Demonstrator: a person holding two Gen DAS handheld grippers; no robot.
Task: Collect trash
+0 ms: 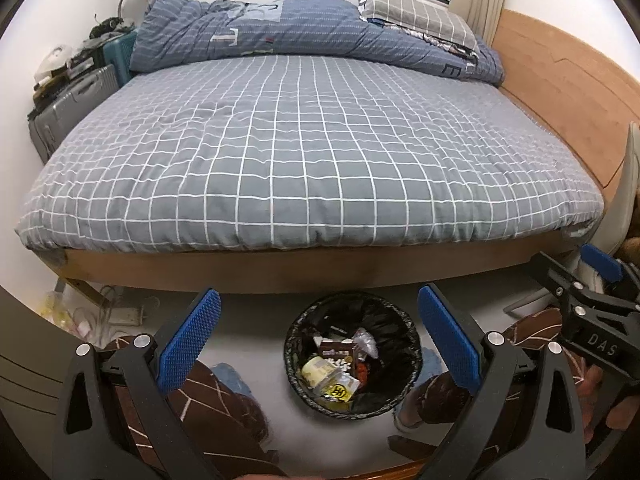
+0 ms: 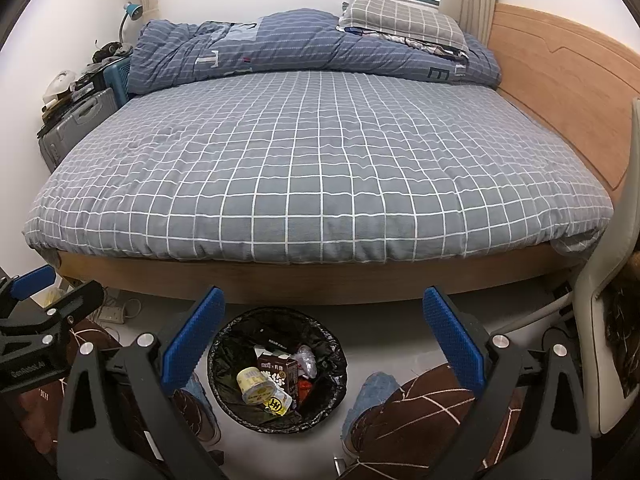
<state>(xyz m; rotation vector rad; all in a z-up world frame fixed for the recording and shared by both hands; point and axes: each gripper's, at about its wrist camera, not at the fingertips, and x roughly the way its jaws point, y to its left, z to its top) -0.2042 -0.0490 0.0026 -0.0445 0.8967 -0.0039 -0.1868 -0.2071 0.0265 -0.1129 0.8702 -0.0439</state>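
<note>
A round bin lined with a black bag (image 1: 402,344) (image 2: 236,334) stands on the pale floor in front of the bed. Inside lie a yellow cup (image 1: 316,370) (image 2: 254,385), a brown drink carton (image 1: 338,350) (image 2: 280,372), a clear crumpled wrapper (image 1: 366,342) (image 2: 307,360) and a yellow packet (image 1: 340,390) (image 2: 278,403). My left gripper (image 1: 320,336) is open above the bin, nothing between its blue pads (image 1: 188,344). My right gripper (image 2: 320,334) is open too, just right of the bin, and shows at the right edge of the left wrist view (image 1: 600,276).
A bed with a grey checked cover (image 1: 304,152) (image 2: 312,168) fills the view beyond the bin; its wooden frame (image 2: 312,276) is close. A folded blue quilt (image 1: 280,32) and pillow (image 2: 400,16) lie at the back. Suitcases (image 1: 68,108) stand left. The person's legs and slippers (image 2: 372,400) flank the bin.
</note>
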